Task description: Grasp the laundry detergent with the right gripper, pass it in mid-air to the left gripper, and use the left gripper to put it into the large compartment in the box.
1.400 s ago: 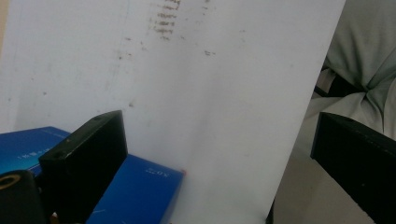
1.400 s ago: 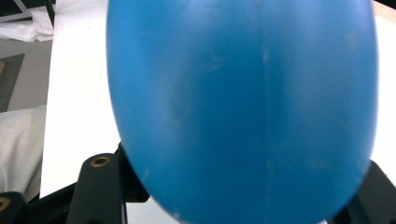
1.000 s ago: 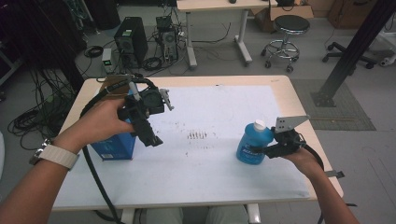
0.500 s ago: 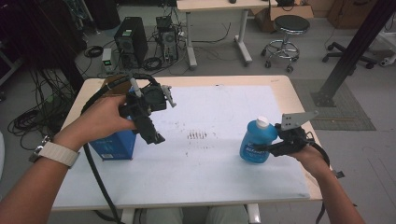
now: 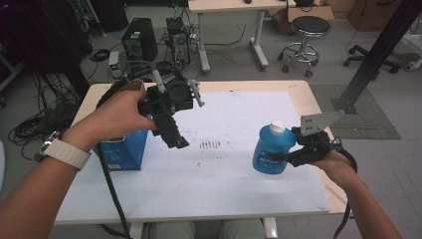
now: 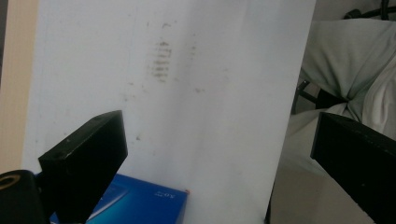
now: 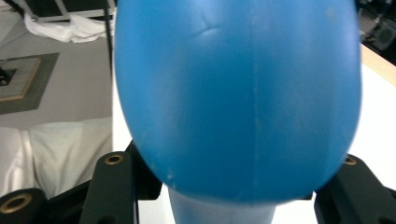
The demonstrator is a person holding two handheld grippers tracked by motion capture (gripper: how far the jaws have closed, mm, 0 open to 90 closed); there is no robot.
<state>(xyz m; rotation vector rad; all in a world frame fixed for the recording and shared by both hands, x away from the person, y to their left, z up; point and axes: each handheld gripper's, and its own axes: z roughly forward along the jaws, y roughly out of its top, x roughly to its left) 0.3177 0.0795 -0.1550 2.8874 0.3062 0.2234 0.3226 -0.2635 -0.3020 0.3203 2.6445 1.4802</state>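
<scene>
At the left of the high view stands a blue box [image 5: 122, 152] on the white sheet [image 5: 224, 124] that covers the table [image 5: 303, 92]. My left gripper [image 5: 171, 132] hangs above and just right of that box, in the upper left of centre, jaws pointing down toward the sheet. In the left gripper view my two black jaws stand wide apart with nothing between them; the box's blue corner [image 6: 140, 205] shows at the bottom left, below them. Mid-frame, a patch of dark smudges [image 5: 211, 144] marks the sheet. Toward the right of the high view, my right gripper [image 5: 286, 159] is clamped on the blue bottle [image 5: 271, 149], upright with its white cap [image 5: 276, 127] on top. In the right gripper view the bottle's blue body [image 7: 238, 93] bulges between my jaws.
</scene>
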